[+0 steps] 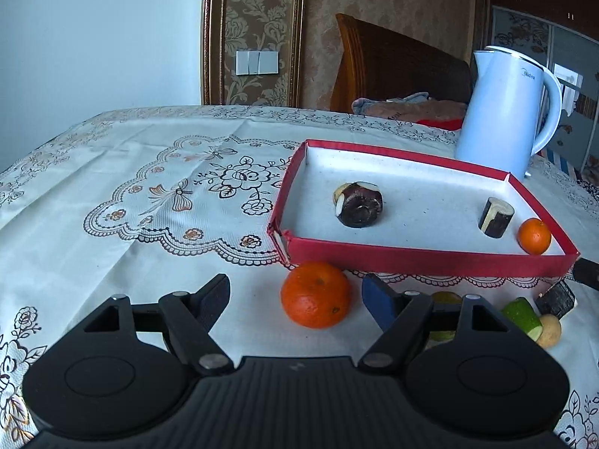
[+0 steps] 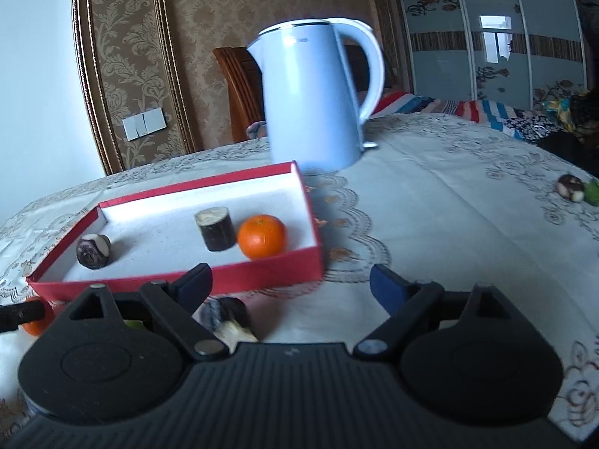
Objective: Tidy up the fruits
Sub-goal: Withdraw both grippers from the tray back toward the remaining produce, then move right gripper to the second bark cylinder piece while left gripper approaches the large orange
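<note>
Both jaws stand apart, nothing between the pads. Left gripper (image 1: pixel 295 299) frames a big orange (image 1: pixel 315 294) at lower centre of the left view, just outside the red tray (image 1: pixel 430 260), near its front wall. Right gripper (image 2: pixel 291 285) sits low centre of its view, empty; a dark cut piece (image 2: pixel 228 318) lies below its left finger. Tray already holds a small orange (image 2: pixel 261 241) and two dark chunks.

Risks: the round orange may roll off if one pad touches first; a finger could snag the tray wall and shove it toward the kettle (image 2: pixel 314 97).
</note>
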Motion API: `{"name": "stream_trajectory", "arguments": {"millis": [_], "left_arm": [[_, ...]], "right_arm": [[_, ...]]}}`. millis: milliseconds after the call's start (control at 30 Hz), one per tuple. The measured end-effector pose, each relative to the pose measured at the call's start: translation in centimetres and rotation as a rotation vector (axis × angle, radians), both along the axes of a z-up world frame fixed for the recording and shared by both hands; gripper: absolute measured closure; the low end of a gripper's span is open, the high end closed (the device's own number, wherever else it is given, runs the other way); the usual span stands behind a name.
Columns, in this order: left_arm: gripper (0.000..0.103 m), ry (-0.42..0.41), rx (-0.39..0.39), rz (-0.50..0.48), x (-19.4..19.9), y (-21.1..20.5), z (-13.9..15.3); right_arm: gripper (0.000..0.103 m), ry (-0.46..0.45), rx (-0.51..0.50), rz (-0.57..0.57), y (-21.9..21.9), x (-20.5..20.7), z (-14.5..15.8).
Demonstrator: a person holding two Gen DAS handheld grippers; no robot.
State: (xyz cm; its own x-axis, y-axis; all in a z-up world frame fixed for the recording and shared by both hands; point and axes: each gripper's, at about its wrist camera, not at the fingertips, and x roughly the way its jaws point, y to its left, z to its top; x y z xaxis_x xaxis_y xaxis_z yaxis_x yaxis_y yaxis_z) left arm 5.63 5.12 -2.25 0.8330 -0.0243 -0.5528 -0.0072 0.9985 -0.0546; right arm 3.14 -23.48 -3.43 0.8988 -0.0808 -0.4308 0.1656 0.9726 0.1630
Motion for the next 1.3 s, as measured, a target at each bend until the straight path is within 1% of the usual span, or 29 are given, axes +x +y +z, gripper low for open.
{"name": "stream_trajectory", "arguments": {"millis": [100,233,367,433,567,1300], "left_arm": [[0.026,0.003,0.011,-0.003,0.0,-0.2,-0.2],[0.026,0.008,-0.004,-0.002,0.1,-0.1,-0.3],[0.026,0.012,-0.014,0.002,0.2,0.1,-0.4],[0.026,0.011,-0.014,-0.001,0.2,0.1,-0.4],[0.026,0.009,-0.009,-0.004,0.2,0.0,-0.5],[0.026,0.013,-0.013,-0.003,0.3,0.0,-0.6]], "right_arm": [[0.012,-0.004,-0.001,-0.008,-0.6,-1.1,-0.1],[0.012,0.009,-0.001,-0.025,-1.1,-1.8,-0.5],[0.011,0.010,-0.072,-0.008,0.0,-1.8,-0.4],[0.011,0.010,-0.091,-0.005,0.3,-1.7,-0.3],[0.011,0.019,-0.077,-0.012,0.1,-1.6,-0.3],[0.011,0.032,-0.066,-0.008,0.0,-1.5,-0.5]]}}
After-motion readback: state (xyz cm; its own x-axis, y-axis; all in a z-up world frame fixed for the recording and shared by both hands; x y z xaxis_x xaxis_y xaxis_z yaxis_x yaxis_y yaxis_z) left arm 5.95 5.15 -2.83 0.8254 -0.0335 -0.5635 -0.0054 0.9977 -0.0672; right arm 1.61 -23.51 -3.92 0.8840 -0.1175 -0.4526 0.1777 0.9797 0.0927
